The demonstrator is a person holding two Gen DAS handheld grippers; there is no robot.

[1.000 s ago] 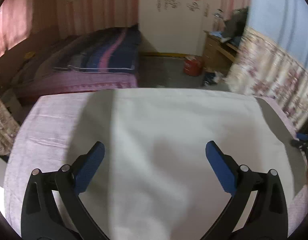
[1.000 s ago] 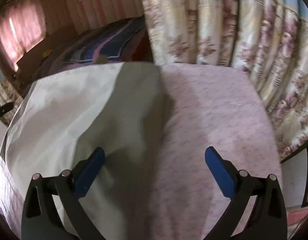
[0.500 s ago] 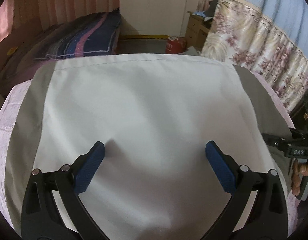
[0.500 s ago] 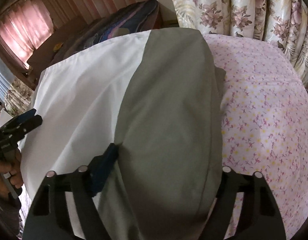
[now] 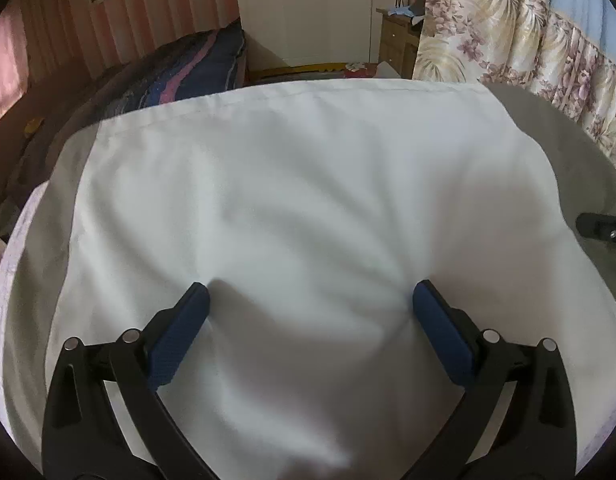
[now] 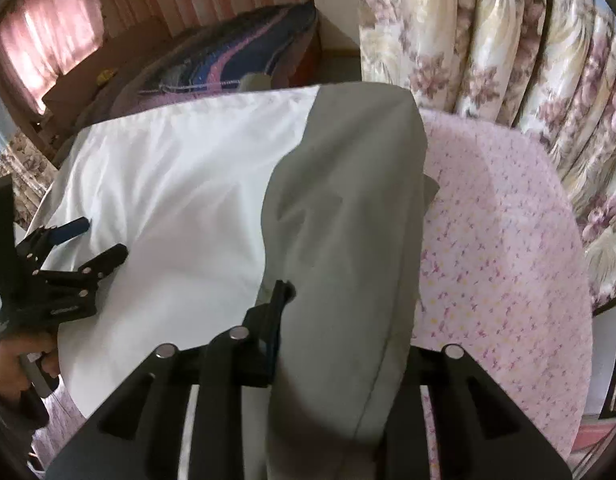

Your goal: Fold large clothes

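A large garment lies spread on the pink flowered bed sheet (image 6: pixel 500 240). It has a white middle panel (image 5: pixel 308 200) and a grey side strip (image 6: pixel 348 200). My left gripper (image 5: pixel 308 292) is open, with both blue pads resting on the white panel near its front; in the right wrist view the left gripper (image 6: pixel 99 240) sits at the cloth's left edge. My right gripper (image 6: pixel 344 304) straddles the grey strip and its jaws are closing. A raised fold of grey cloth bulges between them and covers the right finger. A bit of the right gripper (image 5: pixel 600 228) pokes in at the left wrist view's right edge.
Flowered curtains (image 6: pixel 508 60) hang close along the right side of the bed. A second bed with a striped blue and pink blanket (image 5: pixel 167 80) stands beyond, with a wooden cabinet (image 5: pixel 396 40) by the far wall. A hand (image 6: pixel 11 360) holds the left gripper's handle.
The left gripper has come down and forward onto the white panel. The right jaws have narrowed around the grey strip, which now stands bunched up between them.
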